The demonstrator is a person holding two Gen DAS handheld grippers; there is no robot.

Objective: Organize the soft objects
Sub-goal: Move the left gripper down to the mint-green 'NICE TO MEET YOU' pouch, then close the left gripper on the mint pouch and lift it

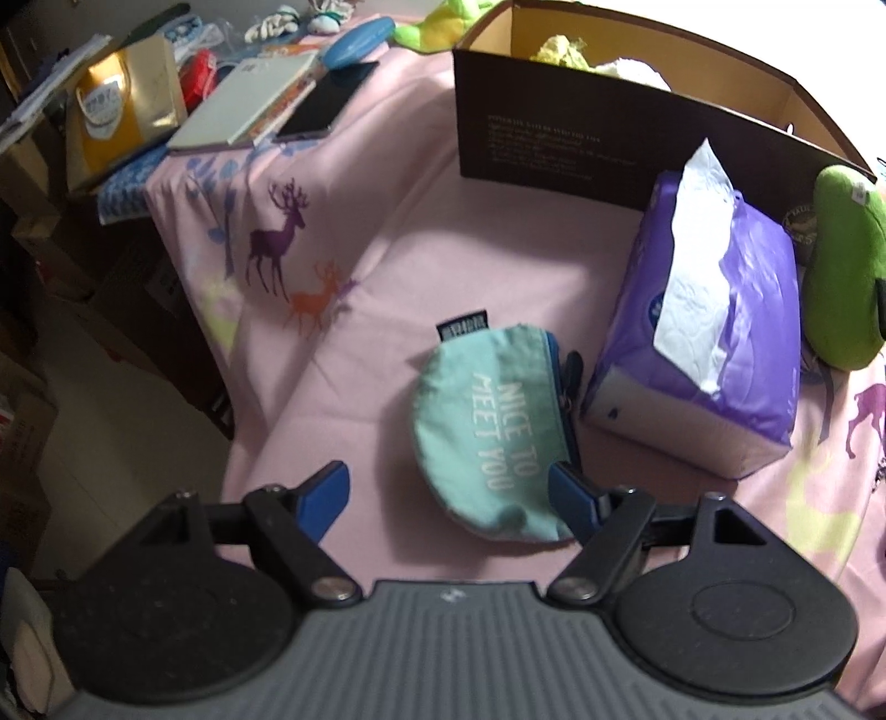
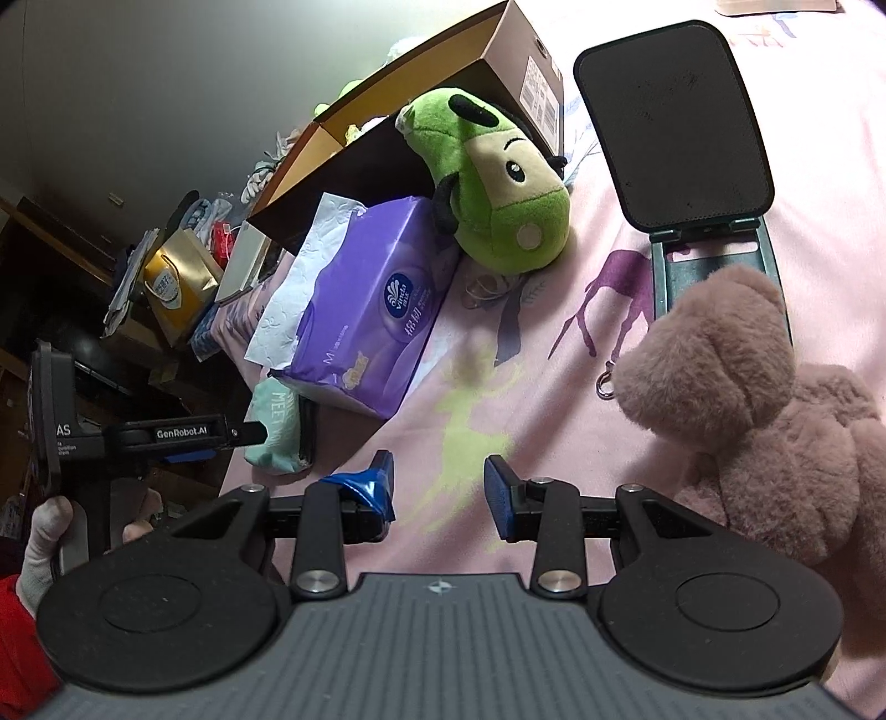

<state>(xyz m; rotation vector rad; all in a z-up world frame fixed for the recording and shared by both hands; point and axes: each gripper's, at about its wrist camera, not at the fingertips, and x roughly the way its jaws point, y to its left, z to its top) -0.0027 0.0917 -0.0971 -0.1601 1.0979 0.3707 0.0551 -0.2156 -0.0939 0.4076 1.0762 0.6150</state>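
A teal fabric pouch point(image 1: 493, 432) printed "NICE TO MEET YOU" lies on the pink bedsheet point(image 1: 387, 249). My left gripper point(image 1: 451, 498) is open, with the pouch's near end between its blue fingers; the right finger touches the pouch. A purple tissue pack point(image 1: 714, 338) stands to its right, then a green plush point(image 1: 841, 271). An open cardboard box point(image 1: 581, 122) holding soft items stands behind. My right gripper point(image 2: 440, 493) is open and empty above the sheet. A pink teddy bear point(image 2: 742, 399) lies to its right. The pouch point(image 2: 277, 426), tissue pack point(image 2: 365, 299), green plush point(image 2: 493, 188) and box point(image 2: 443, 83) also show there.
A black phone case point(image 2: 681, 122) lies open on the bed beyond the bear. A gold bag point(image 1: 127, 111), a notebook point(image 1: 243, 99), a dark phone point(image 1: 326, 102) and a blue case point(image 1: 354, 41) crowd the far left corner. The bed edge drops off at left.
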